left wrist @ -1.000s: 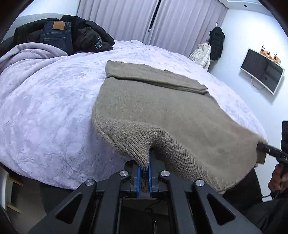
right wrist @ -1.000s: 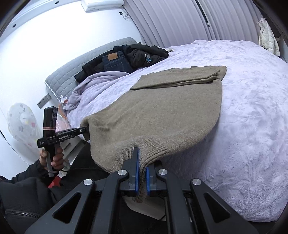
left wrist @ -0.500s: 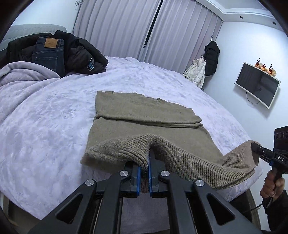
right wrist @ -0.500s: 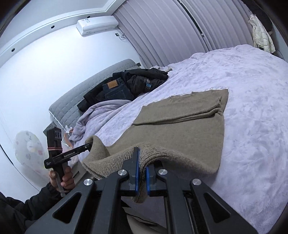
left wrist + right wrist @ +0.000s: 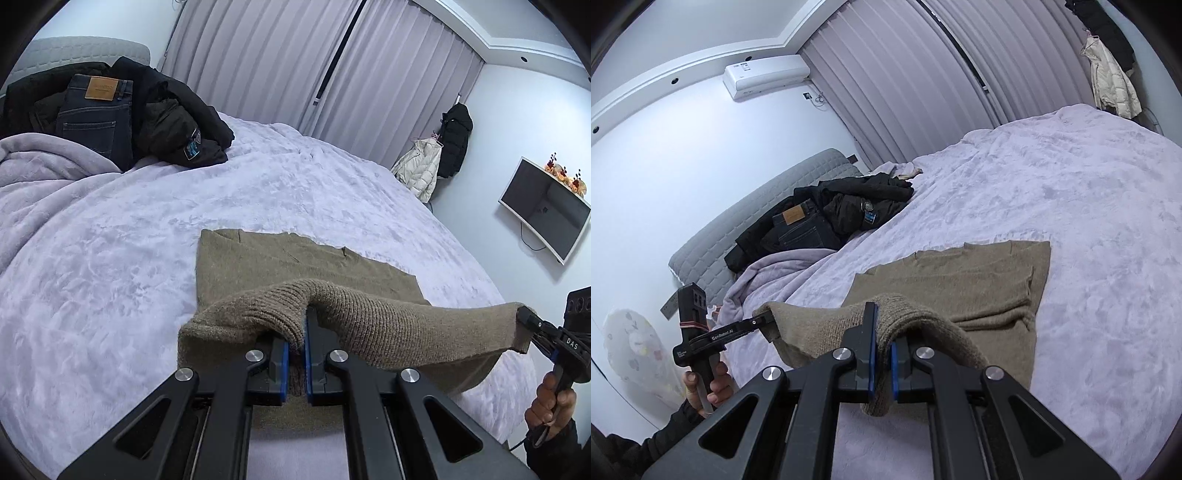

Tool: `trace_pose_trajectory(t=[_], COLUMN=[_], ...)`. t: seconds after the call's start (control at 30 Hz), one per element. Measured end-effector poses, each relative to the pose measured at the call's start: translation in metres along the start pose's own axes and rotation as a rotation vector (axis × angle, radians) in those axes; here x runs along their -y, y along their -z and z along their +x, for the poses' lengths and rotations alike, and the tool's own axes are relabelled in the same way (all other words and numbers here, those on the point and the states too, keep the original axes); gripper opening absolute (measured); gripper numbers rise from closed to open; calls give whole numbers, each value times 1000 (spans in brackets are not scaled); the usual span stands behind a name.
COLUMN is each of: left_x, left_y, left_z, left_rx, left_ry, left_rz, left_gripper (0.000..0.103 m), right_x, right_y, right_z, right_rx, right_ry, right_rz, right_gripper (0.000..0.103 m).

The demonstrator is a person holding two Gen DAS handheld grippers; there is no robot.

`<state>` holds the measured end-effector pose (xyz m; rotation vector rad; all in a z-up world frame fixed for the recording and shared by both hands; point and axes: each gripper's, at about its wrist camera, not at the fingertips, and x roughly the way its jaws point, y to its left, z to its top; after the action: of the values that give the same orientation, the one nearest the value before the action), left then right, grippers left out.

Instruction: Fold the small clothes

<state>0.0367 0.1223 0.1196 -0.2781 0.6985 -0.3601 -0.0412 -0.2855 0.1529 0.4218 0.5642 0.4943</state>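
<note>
An olive-brown knit sweater (image 5: 295, 266) lies on the lavender bed (image 5: 110, 258), its far part flat with the sleeves folded in. Its ribbed hem is lifted off the bed and arches over the flat part. My left gripper (image 5: 295, 354) is shut on the hem's left corner. My right gripper (image 5: 881, 363) is shut on the hem's right corner; it also shows at the right edge of the left wrist view (image 5: 532, 325). The left gripper shows in the right wrist view (image 5: 764, 321), pinching the far corner. The sweater (image 5: 979, 280) spreads flat beyond the raised hem.
A pile of dark jackets and folded jeans (image 5: 96, 110) sits at the head of the bed beside a bunched lavender blanket (image 5: 37, 166). Curtains (image 5: 295, 55) hang behind. Coats (image 5: 443, 147) hang and a wall screen (image 5: 546, 210) is mounted on the right.
Both grippers have lifted the hem from over the bed's near edge and carried it forward over the sweater's body. The hanging part now rides up above the flat part.
</note>
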Motion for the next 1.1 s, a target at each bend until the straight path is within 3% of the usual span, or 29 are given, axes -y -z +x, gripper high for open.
trace_pose_trajectory(t=[0.3, 0.57, 0.97, 1.1], left_x=[-5, -30, -59, -64], left_y=[-45, -63, -73, -76], left_z=[78, 152, 249, 257], left_rx=[-91, -182, -352, -393], left_ry=[-31, -61, -139, -111], left_rz=[-9, -78, -154, -191], left_gripper=[7, 7, 7, 8], right_x=[34, 86, 150, 170], right_y=[-44, -70, -76, -70], right_z=[64, 134, 220, 233], right_rx=[-34, -123, -236, -270], right_ry=[93, 154, 229, 216], right_rz=[54, 126, 223, 298], right_gripper=[6, 6, 6, 8])
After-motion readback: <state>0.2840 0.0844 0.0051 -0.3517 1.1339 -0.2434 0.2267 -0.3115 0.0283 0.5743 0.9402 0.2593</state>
